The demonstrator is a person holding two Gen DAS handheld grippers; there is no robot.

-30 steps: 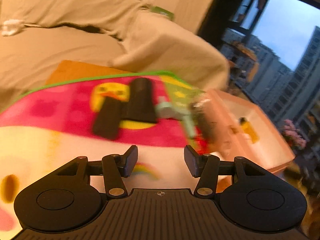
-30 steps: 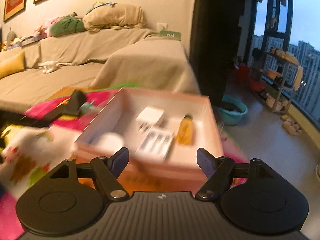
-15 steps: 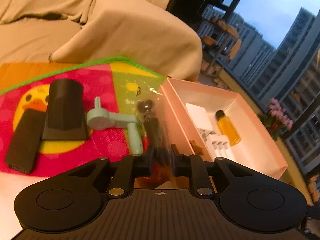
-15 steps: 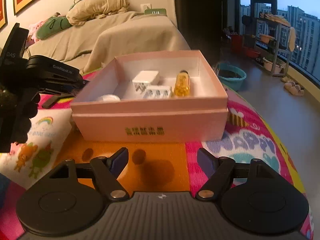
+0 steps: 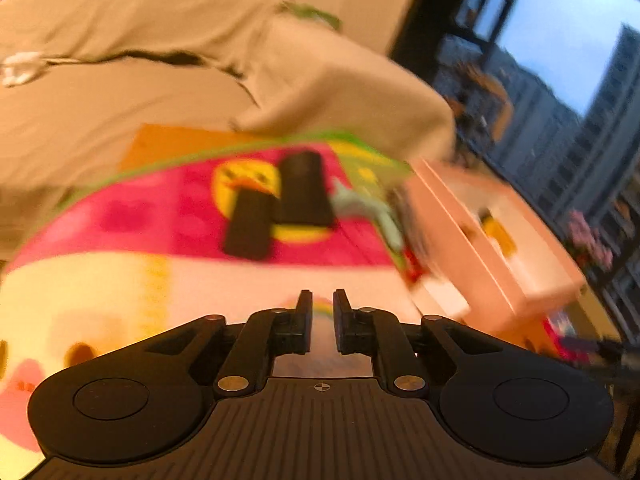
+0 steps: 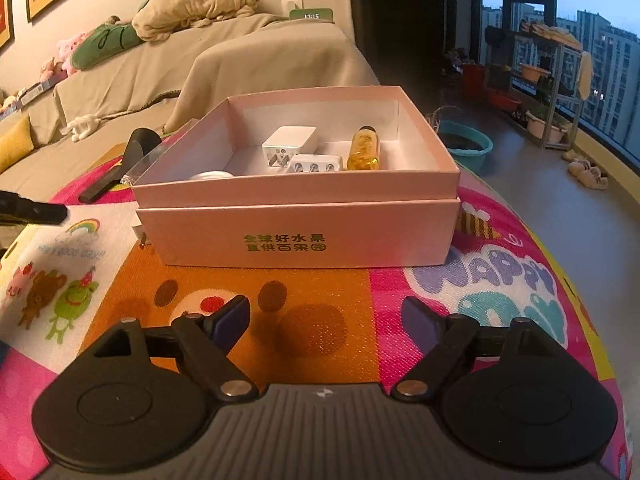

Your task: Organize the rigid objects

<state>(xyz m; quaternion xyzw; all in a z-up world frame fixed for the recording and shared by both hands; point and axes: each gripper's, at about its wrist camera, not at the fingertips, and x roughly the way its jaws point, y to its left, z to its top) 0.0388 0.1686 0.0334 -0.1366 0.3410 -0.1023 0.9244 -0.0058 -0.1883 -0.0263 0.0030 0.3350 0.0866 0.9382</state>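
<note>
Box: pink box [image 6: 298,236] sits on the mat [image 6: 460,300], straight ahead at 12 o'clock from my right claw; in my left view it blurs past at 3 o'clock [image 5: 472,248].
Inside box: white plug [image 6: 289,145] at the middle, a second white adapter [image 6: 316,165] touching it on the near side, amber bottle [image 6: 363,150] just at its 3 o'clock, and a white round thing [image 6: 211,176] at 9 o'clock, mostly hidden by the wall.
Right claw: my right claw [image 6: 324,318] has its jaws wide apart, having just been opening further, with only mat between them; it is near the box but not touching it.
Left claw: my left claw [image 5: 322,312] has its jaws drawn nearly together with a narrow slit left; I see nothing between them, though the view is smeared.
Left on mat: two black pieces, a flat bar [image 5: 250,224] and a taller block [image 5: 306,194], touching each other at 12 o'clock from my left claw; a pale green tool [image 5: 368,210] lies between the block and the box.
Blur: something dark rests against the box's outer wall at 1 o'clock; I cannot tell what it is.
Sofa: beige sofa [image 6: 168,68] stands beyond the mat at 11 o'clock.
</note>
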